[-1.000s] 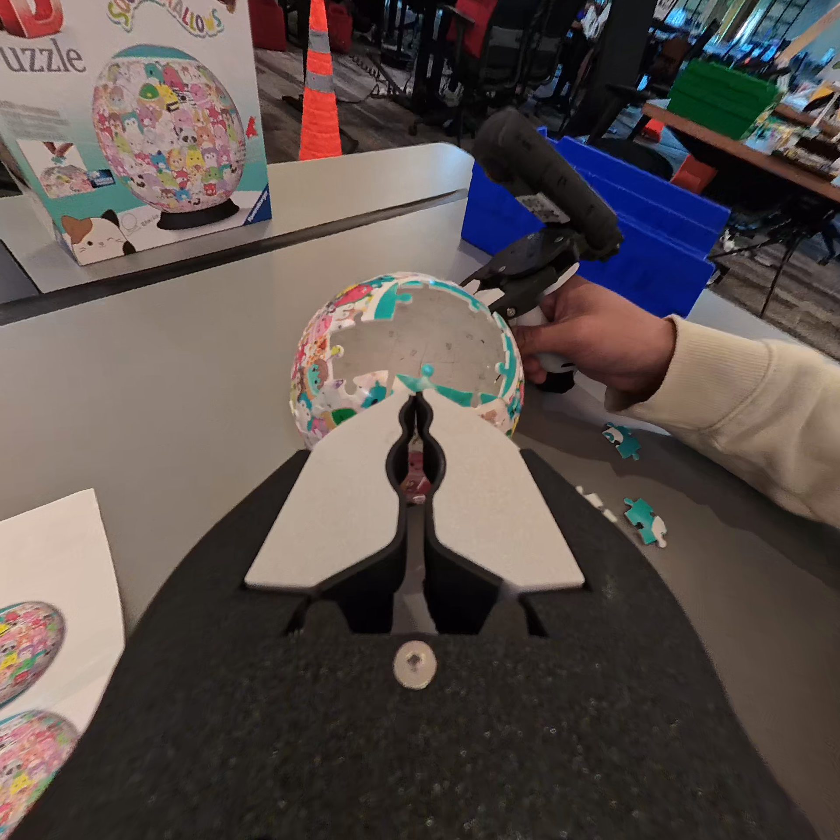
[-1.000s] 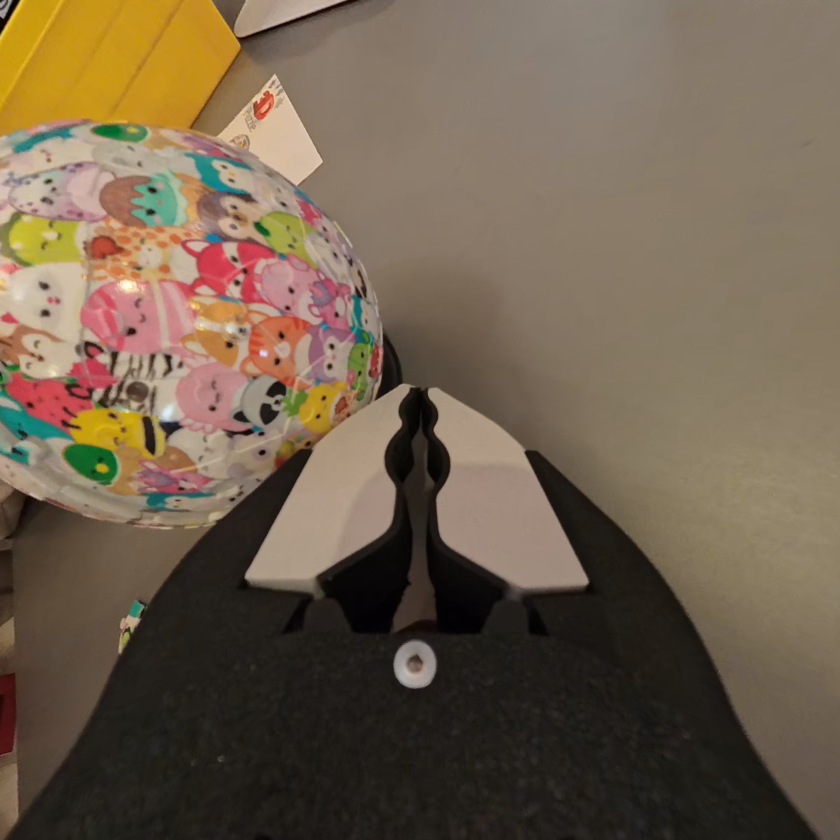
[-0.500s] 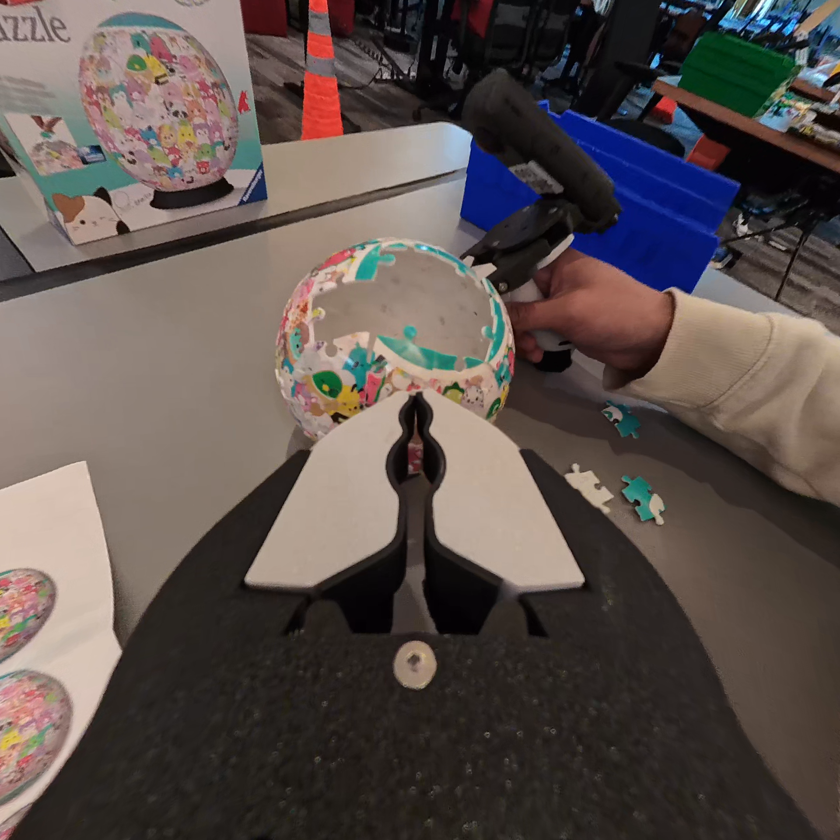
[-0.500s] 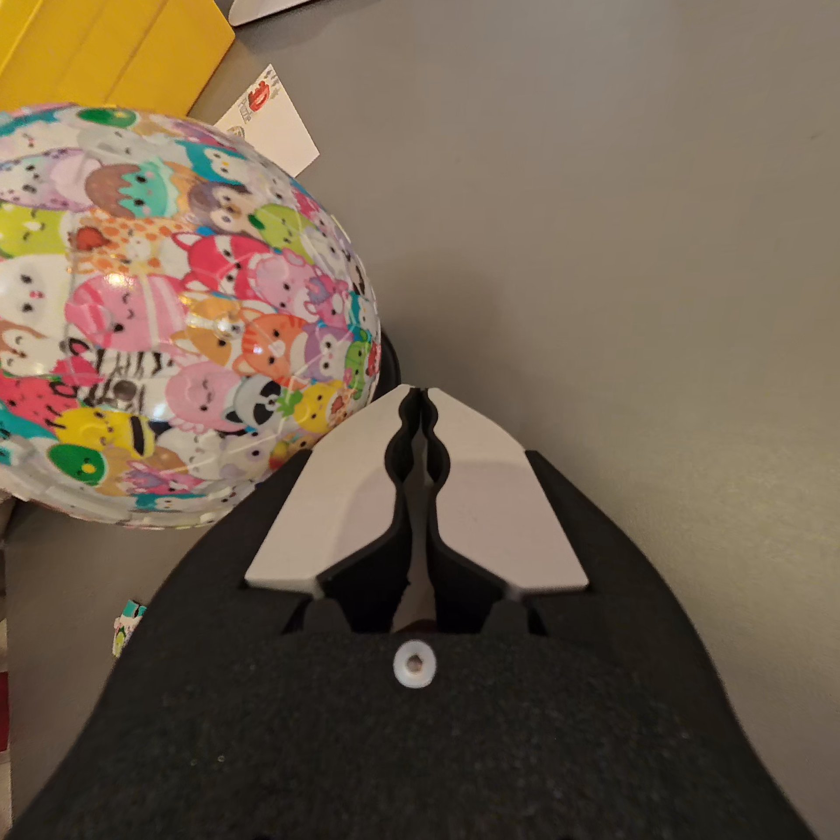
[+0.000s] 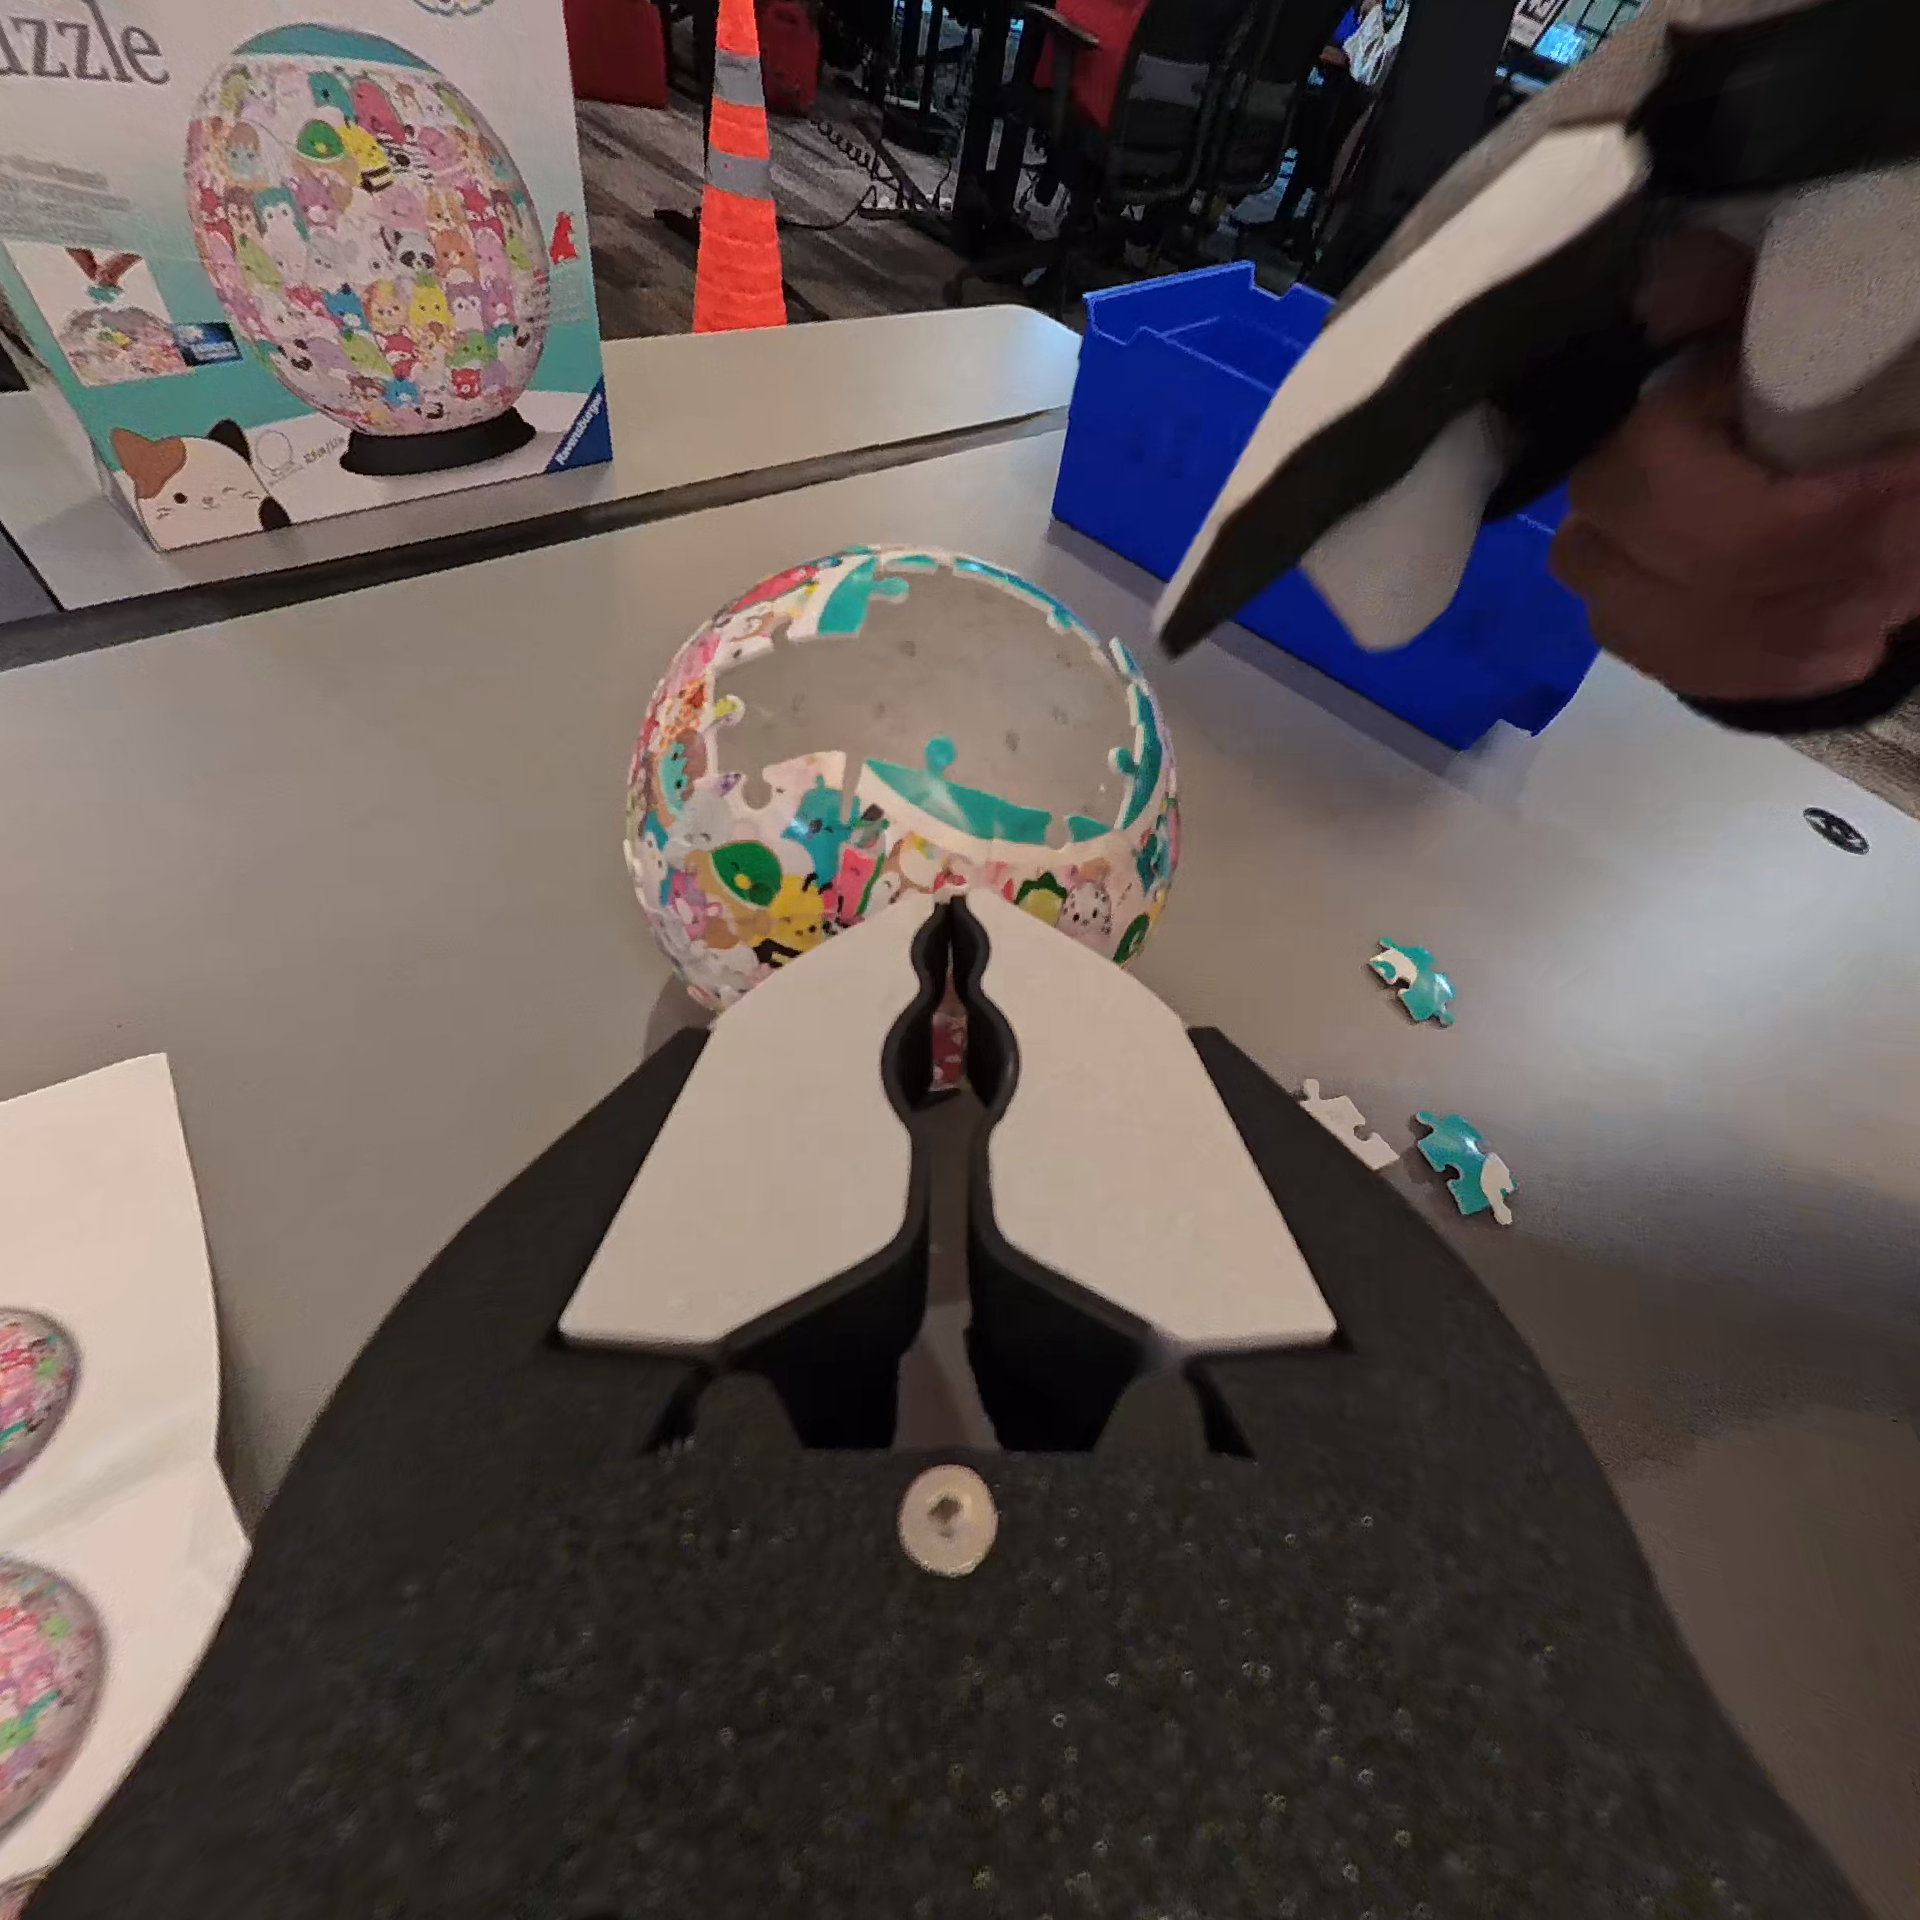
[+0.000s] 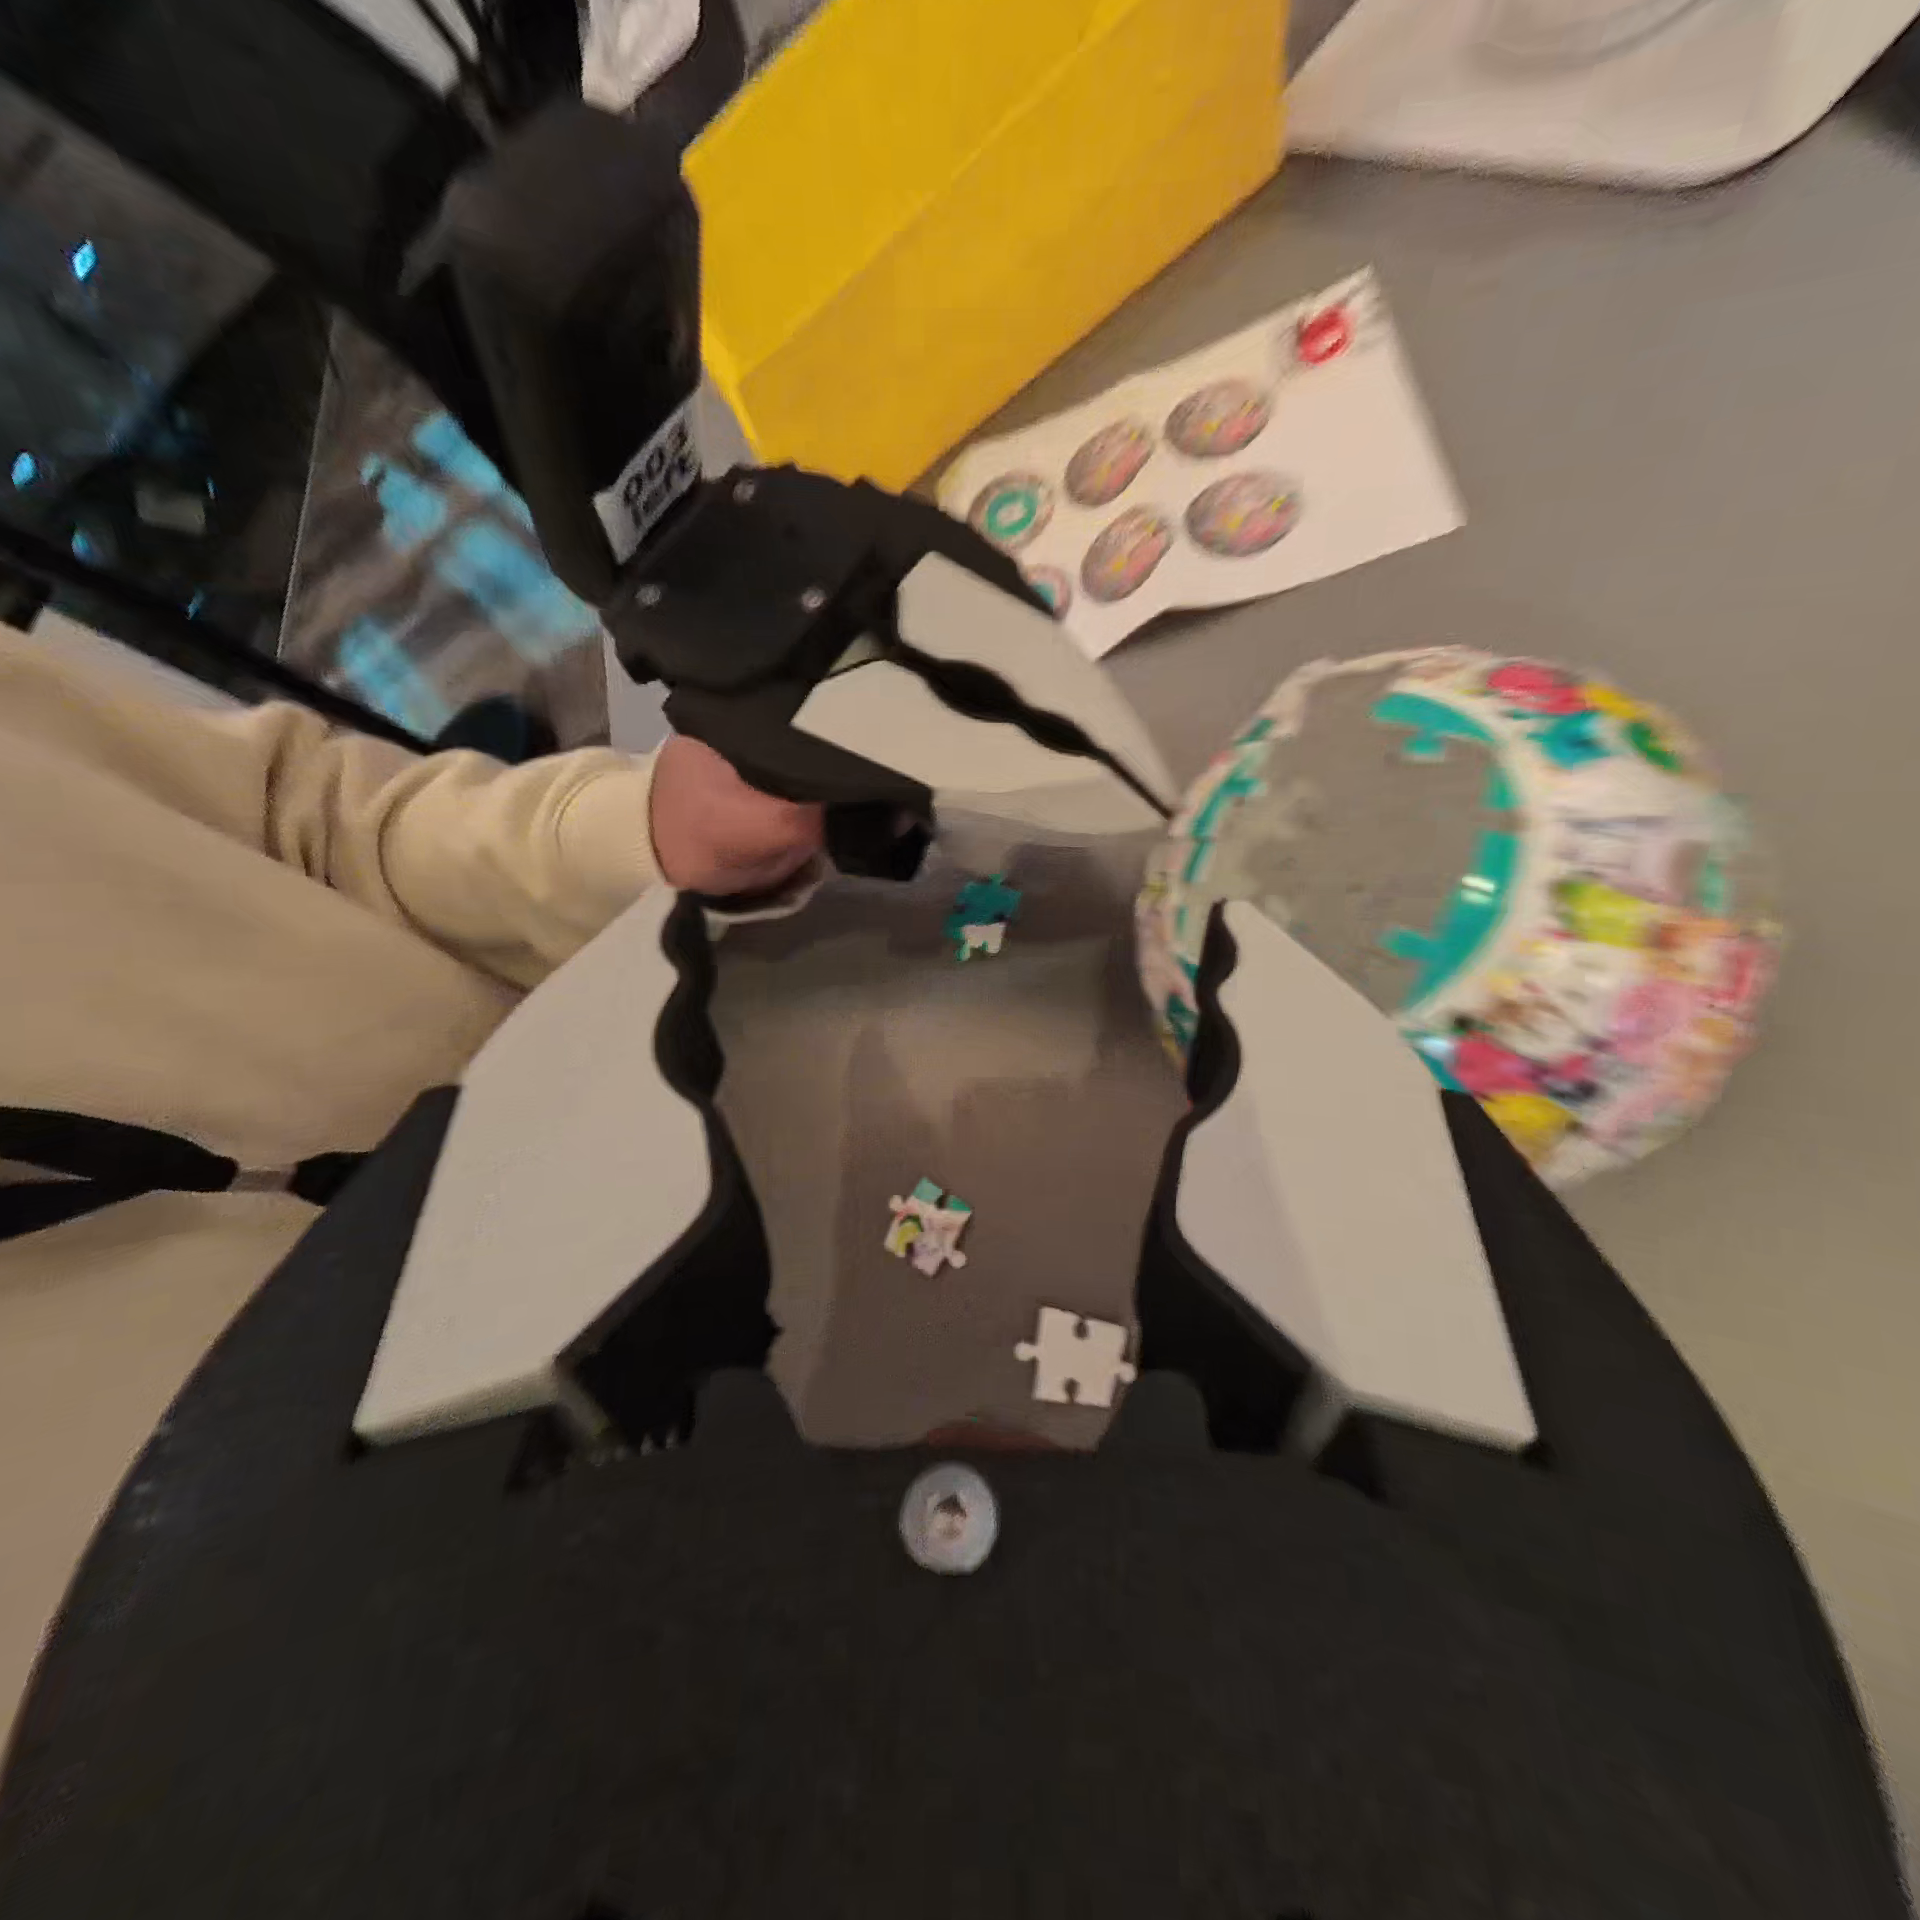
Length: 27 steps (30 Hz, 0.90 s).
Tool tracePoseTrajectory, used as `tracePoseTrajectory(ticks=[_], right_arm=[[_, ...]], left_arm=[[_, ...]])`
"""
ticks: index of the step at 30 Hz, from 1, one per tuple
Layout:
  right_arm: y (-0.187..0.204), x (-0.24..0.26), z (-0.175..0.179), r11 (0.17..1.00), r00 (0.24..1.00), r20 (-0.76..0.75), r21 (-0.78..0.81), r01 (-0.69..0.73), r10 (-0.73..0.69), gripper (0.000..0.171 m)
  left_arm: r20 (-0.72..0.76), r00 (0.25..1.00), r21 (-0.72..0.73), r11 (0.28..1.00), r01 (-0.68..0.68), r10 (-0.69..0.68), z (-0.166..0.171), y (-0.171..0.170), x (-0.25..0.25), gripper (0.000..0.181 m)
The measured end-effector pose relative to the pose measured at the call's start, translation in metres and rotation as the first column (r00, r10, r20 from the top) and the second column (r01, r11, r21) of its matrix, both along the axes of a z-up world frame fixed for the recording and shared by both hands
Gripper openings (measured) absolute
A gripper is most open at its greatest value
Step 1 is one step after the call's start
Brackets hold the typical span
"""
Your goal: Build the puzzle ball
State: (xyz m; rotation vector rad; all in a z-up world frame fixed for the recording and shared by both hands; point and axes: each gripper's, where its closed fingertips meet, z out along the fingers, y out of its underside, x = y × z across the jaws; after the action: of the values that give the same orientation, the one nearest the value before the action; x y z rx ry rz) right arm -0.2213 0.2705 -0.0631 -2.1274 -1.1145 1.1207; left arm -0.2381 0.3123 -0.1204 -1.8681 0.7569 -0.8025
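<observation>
The grey desk [image 5: 312, 831] carries everything. On it sits the colourful, hollow plastic puzzle ball [image 5: 902, 774], resting just ahead of the left hand-held gripper [image 5: 951, 914], with a wide gap in its upper shell that shows the pale inside. It is probably light and stiff yet fragile: a shell of clipped-together curved pieces could pop apart under a squeeze and roll on the smooth desk. The finished lower band looks the safest place to steady it, not the jagged open rim.

The left hand-held gripper is closed down to a slit. Something small and reddish shows in the slit, likely a piece, though I cannot tell for sure.

The right hand-held gripper [image 6: 951, 920] is spread wide and empty, raised over the desk just beside the ball.

Beneath it lie the loose pieces: a white, face-down puzzle piece [image 6: 1075, 1356], a multicoloured puzzle piece [image 6: 928, 1226] and a teal puzzle piece [image 6: 980, 914]. These are thin, flat and slick, so hard to lift off the desk; pinching across the edges should serve best.
</observation>
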Motion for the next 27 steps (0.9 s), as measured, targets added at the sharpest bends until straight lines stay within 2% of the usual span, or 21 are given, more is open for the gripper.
tracePoseTrajectory(ticks=[5,12,14,20,27], right_arm=[[0.003,-0.02,-0.029,1.0,0.983,0.184,-0.008,0.01,-0.008,0.115],[0.006,-0.036,-0.037,0.984,0.976,0.214,-0.179,0.001,0.038,0.107],[0.008,-0.036,-0.036,0.981,0.98,0.198,-0.196,0.007,0.033,0.102],[0.007,-0.037,-0.033,0.976,0.986,0.161,-0.22,-0.002,0.038,0.105],[0.012,-0.036,-0.031,0.969,0.99,0.141,-0.246,0.011,0.025,0.1]], left_arm=[[0.004,1.0,-0.005,1.0,-0.005,0.005,-0.001,0.003,-0.002,0.0],[0.021,1.0,-0.011,1.0,0.003,-0.003,-0.001,0.004,-0.002,0.0],[0.022,1.0,-0.007,1.0,0.005,-0.005,-0.001,0.003,-0.002,0.0],[0.012,1.0,0.004,1.0,-0.009,0.009,-0.002,0.006,-0.003,0.0],[0.01,1.0,0.007,1.0,-0.004,0.004,0.0,0.004,0.001,0.0]])
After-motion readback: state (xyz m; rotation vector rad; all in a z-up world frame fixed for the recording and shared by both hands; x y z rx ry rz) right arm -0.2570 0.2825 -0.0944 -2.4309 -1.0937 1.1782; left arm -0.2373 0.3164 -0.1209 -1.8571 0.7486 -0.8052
